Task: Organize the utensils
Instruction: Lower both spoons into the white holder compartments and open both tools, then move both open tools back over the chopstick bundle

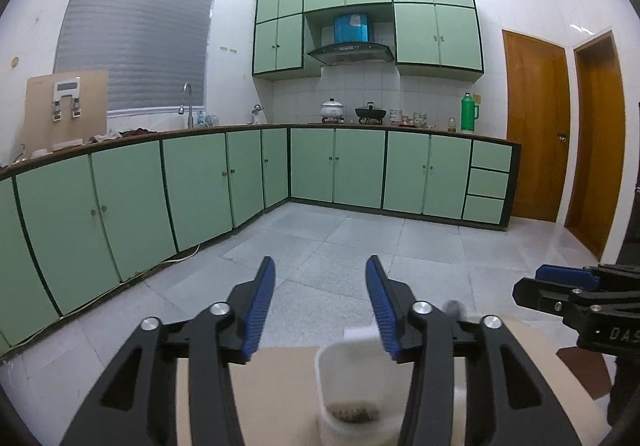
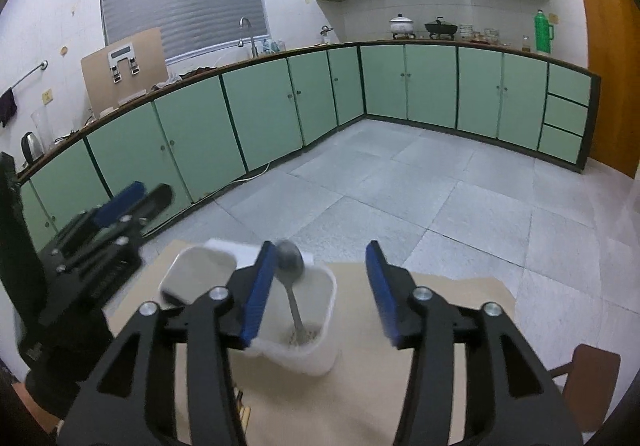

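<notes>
The right tool (image 2: 320, 286) hung above the tabletop (image 2: 400, 366) with its blue-padded fingers (image 2: 258, 296) spread wide and nothing between them. Just under and ahead of it stood a white plastic container (image 2: 316, 334), upright, with a metal spoon (image 2: 291, 270) standing in it: handle down in the container, bowl end up and leaning against the far rim, close beside the left finger of that tool (whether it touched the pad could not be told). A little grainy residue lay at the bottom of the container. To the left of it, a second white tub (image 2: 200, 274) sat tilted, its opening turned toward the camera, and touching or nearly touching the first.

The left tool (image 1: 320, 302) was also spread, holding nothing, raised over the same tabletop (image 1: 280, 386). In its own view the white container (image 1: 352, 378) showed low between the two fingers, and the tip of the spoon (image 1: 453, 308) peeked out, blurred, behind the right finger. From the right wrist view the left tool (image 2: 120, 206) appeared at the left side, well apart from the container.

A brown chair seat (image 2: 592, 374) stood past the right edge of the tabletop. Beyond lay a grey tiled floor (image 2: 420, 186) and green kitchen cabinets (image 2: 260, 110).
</notes>
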The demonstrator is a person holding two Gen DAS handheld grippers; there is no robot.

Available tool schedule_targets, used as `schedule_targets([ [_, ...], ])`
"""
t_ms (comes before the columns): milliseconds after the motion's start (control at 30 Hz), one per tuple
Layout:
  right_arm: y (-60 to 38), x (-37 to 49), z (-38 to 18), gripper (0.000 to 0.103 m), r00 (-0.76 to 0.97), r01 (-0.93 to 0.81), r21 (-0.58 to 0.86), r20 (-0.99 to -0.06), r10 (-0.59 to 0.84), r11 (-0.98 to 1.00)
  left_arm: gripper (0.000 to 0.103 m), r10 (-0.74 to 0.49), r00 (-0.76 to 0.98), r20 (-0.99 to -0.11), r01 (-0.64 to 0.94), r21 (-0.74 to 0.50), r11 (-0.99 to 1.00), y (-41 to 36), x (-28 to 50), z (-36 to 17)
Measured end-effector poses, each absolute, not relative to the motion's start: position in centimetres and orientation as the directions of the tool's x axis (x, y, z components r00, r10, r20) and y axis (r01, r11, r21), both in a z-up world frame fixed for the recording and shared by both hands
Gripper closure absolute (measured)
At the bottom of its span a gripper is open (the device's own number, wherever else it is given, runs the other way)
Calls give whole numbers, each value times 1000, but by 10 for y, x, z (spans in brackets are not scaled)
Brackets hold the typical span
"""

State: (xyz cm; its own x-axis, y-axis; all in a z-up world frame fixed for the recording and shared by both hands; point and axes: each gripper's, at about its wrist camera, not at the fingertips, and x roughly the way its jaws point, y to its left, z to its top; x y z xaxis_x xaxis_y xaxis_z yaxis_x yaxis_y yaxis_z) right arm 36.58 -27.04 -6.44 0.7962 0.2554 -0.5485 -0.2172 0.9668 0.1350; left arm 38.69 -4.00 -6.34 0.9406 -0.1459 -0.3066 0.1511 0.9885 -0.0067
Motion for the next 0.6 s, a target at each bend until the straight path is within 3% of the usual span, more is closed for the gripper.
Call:
schedule_targets([
  [133, -277, 319, -69, 34, 798, -211, 124, -551, 244, 970, 35, -149, 930, -336, 154, -13, 988, -31, 343, -57],
  [267, -280, 266, -87, 22, 777, -199, 144, -579, 246, 969, 26, -159, 898, -410, 156, -41, 987, -20, 292, -71],
  [333, -281, 241, -100, 20, 759, -195, 153, -602, 248, 969, 21, -157, 876, -456, 147, -58, 987, -13, 267, -84],
  [600, -259, 149, -158, 20, 645, -217, 149, -720, 257, 965, 21, -127, 770, -625, 136, -34, 990, -2, 195, -142],
])
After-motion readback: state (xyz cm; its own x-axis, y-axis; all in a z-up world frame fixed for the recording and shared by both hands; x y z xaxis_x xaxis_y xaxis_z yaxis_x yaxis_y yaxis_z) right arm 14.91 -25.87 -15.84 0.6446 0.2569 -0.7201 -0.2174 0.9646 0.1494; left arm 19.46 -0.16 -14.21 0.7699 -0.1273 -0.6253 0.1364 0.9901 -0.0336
